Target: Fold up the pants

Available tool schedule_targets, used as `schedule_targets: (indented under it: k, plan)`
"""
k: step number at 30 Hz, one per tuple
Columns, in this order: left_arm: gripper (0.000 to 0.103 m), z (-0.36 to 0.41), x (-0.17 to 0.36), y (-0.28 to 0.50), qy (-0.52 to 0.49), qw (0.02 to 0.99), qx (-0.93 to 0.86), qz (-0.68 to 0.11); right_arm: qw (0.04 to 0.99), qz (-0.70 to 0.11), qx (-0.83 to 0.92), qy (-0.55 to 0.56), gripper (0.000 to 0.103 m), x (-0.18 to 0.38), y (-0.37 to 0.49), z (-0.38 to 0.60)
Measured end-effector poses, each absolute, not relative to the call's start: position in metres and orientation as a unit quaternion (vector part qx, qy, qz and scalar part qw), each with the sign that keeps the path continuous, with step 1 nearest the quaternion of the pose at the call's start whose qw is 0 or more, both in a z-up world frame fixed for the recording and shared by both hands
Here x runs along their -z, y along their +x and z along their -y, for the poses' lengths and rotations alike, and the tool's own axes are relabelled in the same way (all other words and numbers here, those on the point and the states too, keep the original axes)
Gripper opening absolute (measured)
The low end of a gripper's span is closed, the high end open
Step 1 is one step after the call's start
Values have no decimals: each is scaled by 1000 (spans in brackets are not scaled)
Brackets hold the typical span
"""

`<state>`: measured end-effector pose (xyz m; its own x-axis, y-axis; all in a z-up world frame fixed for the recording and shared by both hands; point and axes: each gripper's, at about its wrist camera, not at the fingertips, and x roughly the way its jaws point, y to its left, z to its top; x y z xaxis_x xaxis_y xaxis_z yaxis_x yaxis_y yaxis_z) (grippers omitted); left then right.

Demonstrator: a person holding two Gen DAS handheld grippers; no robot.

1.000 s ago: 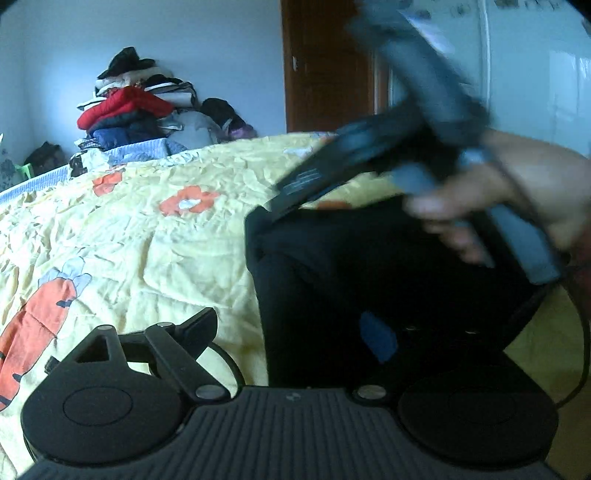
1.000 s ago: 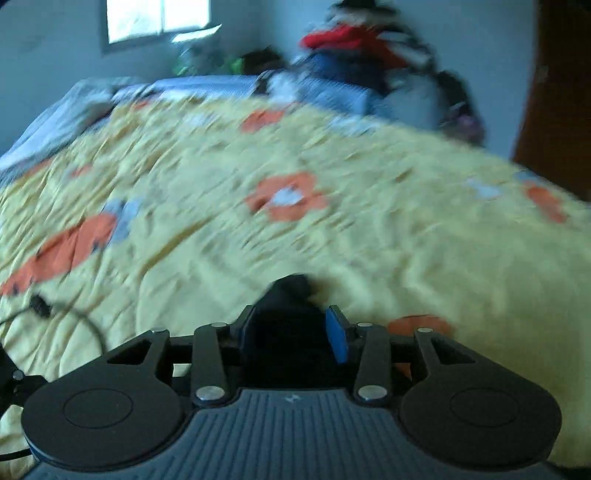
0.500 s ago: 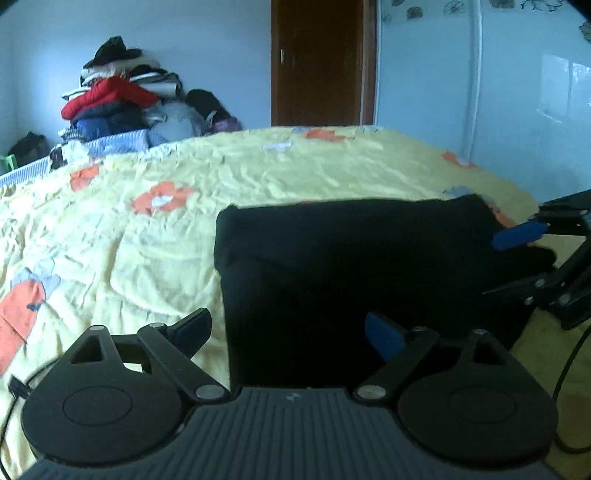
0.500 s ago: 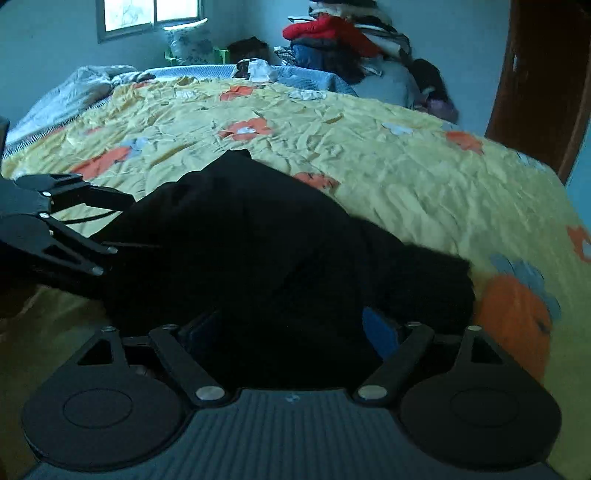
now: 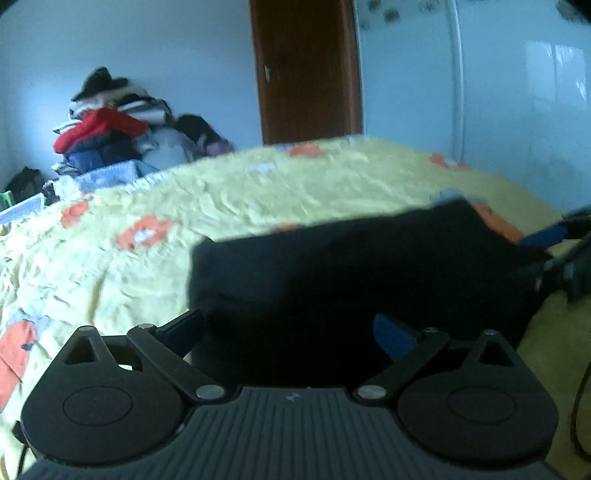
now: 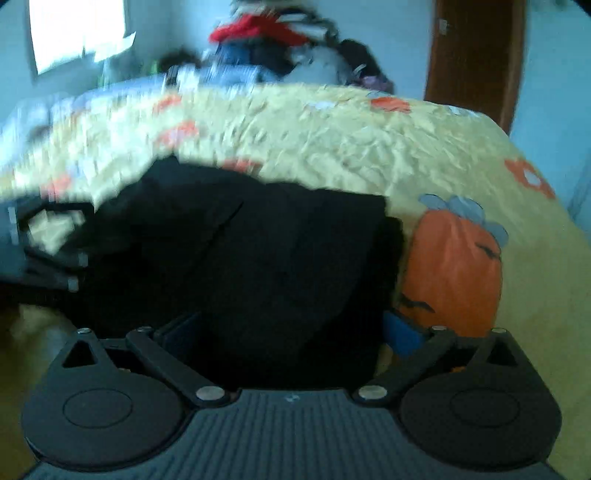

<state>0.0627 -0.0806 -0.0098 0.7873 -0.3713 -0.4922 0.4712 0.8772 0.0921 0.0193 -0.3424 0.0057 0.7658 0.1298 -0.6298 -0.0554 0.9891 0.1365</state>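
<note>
Black pants [image 5: 351, 266] lie folded into a block on the yellow bedspread [image 5: 258, 192]. In the left wrist view my left gripper [image 5: 288, 328] is at the block's near edge. Its jaws are opening wide, with cloth lying between the blue pads [image 5: 391, 332], which do not press it. At the block's right end is my right gripper [image 5: 554, 254]. In the right wrist view the pants [image 6: 258, 251] fill the middle. My right gripper [image 6: 291, 328] is opening to its widest over their near edge, gripping nothing. My left gripper [image 6: 48, 243] is at the far left end.
A pile of clothes [image 5: 110, 136] rises behind the bed by the wall, with a brown door [image 5: 306, 70] to its right. A window [image 6: 77, 33] is at the back left in the right wrist view. A black cable [image 5: 580, 406] hangs at the right edge. The bedspread [image 6: 369, 147] carries orange prints.
The right gripper, earlier shut on black cloth and swinging across the bed, has let go and now stands open at the pants' right end. The left jaws have spread a little wider.
</note>
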Motion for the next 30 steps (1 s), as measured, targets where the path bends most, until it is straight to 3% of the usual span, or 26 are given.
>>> schedule_targets:
  k: [3, 7, 11, 16, 19, 23, 25, 26, 27, 29, 30]
  plan:
    - [100, 61, 5, 79, 51, 954, 189, -228, 937, -326, -20, 122, 103, -5, 18, 376]
    - [99, 37, 11, 111, -37, 930, 218, -292, 914, -338, -55, 217, 103, 13, 38, 403]
    - [100, 39, 24, 128, -49, 903, 240, -353, 916, -333, -87, 207, 103, 15, 50, 393]
    - [103, 42, 29, 132, -41, 903, 247, -350, 931, -322, -93, 144, 103, 21, 51, 368]
    - [98, 42, 30, 131, -45, 899, 253, -354, 934, -310, -85, 156, 103, 23, 47, 368]
    - [73, 41, 32, 129, -55, 900, 263, -343, 937, -296, -89, 164, 103, 26, 47, 371]
    - [57, 40, 31, 129, -60, 903, 256, -339, 937, -303, -93, 147, 90, 24, 47, 370]
    - [48, 38, 30, 128, -66, 905, 252, -337, 935, -304, -98, 151, 67, 21, 46, 371]
    - [43, 35, 30, 129, -71, 905, 251, -335, 932, -303, -100, 171, 53, 21, 45, 374]
    - [24, 29, 27, 128, -82, 908, 247, -330, 935, -297, -97, 165, 41, 17, 42, 370]
    - [22, 25, 25, 128, -90, 908, 248, -324, 937, -295, -96, 160, 35, 14, 42, 366]
